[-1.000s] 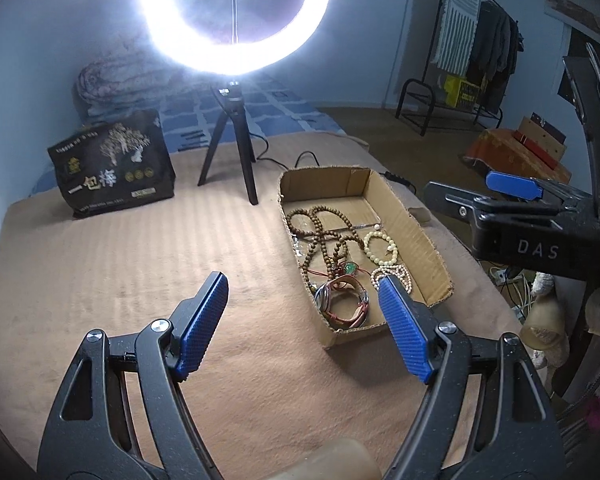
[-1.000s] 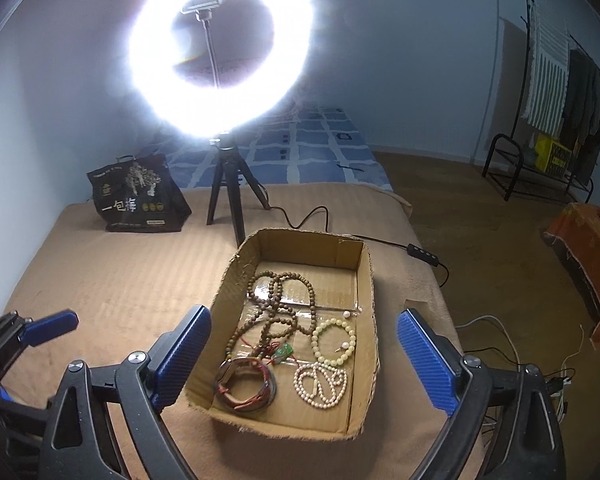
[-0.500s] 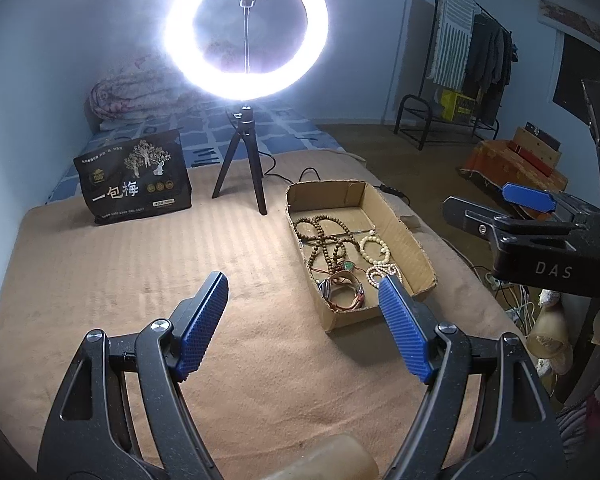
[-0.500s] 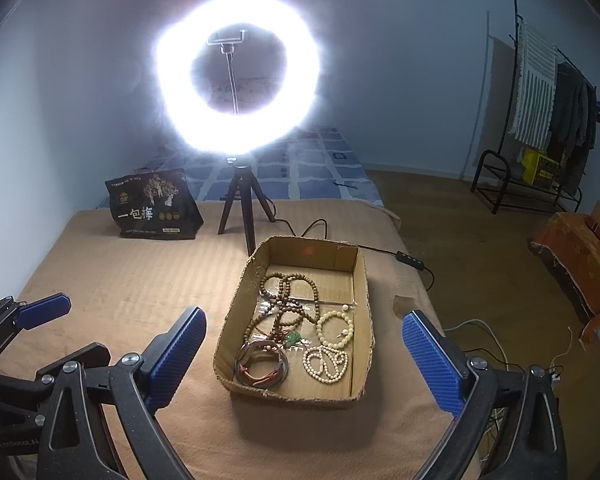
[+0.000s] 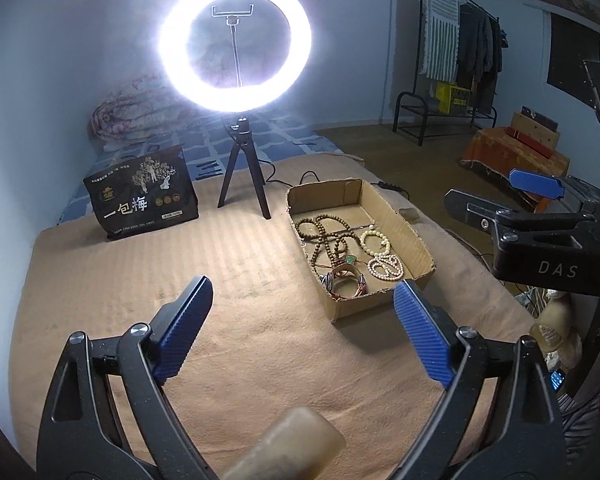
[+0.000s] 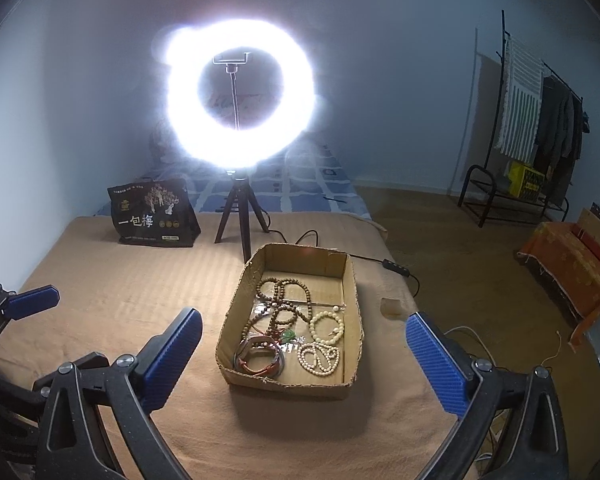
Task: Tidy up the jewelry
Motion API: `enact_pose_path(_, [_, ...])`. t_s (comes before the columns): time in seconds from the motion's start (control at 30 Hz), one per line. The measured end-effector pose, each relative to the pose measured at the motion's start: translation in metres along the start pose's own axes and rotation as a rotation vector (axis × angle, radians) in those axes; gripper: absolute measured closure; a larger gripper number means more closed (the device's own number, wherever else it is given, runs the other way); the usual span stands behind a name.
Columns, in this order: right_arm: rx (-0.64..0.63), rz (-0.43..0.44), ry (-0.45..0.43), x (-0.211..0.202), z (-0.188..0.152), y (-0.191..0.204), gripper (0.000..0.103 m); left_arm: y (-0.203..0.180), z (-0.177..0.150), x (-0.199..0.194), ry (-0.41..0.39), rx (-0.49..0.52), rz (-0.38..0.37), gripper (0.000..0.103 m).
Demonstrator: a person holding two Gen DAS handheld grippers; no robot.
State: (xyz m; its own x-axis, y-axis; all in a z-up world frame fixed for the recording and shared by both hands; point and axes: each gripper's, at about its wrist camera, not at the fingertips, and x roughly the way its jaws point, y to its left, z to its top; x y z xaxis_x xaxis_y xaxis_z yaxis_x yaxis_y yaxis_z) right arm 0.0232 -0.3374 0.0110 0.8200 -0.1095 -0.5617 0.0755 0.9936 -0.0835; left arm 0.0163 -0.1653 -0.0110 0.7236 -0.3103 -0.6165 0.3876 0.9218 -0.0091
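An open cardboard box [image 5: 418, 248] [image 6: 350, 292] lies on the tan blanket and holds the jewelry: brown wooden bead strands [image 5: 324, 232] [image 6: 286, 300], a cream bead bracelet [image 5: 375, 237] [image 6: 327, 322], a white bead necklace [image 5: 386, 267] [image 6: 318, 358] and a red-brown corded bracelet [image 5: 342, 278] [image 6: 258, 356]. My left gripper [image 5: 302, 300] is open and empty, above the blanket left of the box. My right gripper [image 6: 300, 336] is open and empty, raised in front of the box; it also shows at the right of the left wrist view [image 5: 536, 180].
A lit ring light on a black tripod [image 5: 242, 172] [image 6: 240, 216] stands behind the box, its cable [image 6: 380, 260] trailing right. A black printed bag [image 5: 142, 198] [image 6: 154, 214] stands at the back left. The blanket's right edge [image 5: 472, 264] drops to the floor.
Both grippers have pulled back and up from the box, which now looks smaller and farther. Both stay open and empty. The jewelry has not moved.
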Motion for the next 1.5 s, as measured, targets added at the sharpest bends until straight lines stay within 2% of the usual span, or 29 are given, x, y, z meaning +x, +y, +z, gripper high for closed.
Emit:
enact_pose_path(0.13, [-0.003, -0.027, -0.019, -0.0037, -0.0009, 0.0007, 0.000, -0.0005, -0.0013, -0.0013, 0.003, -0.005, 0.014, 0.006])
enact_pose_path(0.57, [-0.019, -0.031, -0.014, -0.0040, -0.0026, 0.0037, 0.000, -0.0003, -0.0018, -0.0013, 0.015, -0.019, 0.056, 0.004])
enact_pose_path(1.5, [-0.024, -0.035, -0.012, -0.0034, -0.0029, 0.0027, 0.000, 0.0007, -0.0014, -0.0025, 0.012, -0.018, 0.060, 0.003])
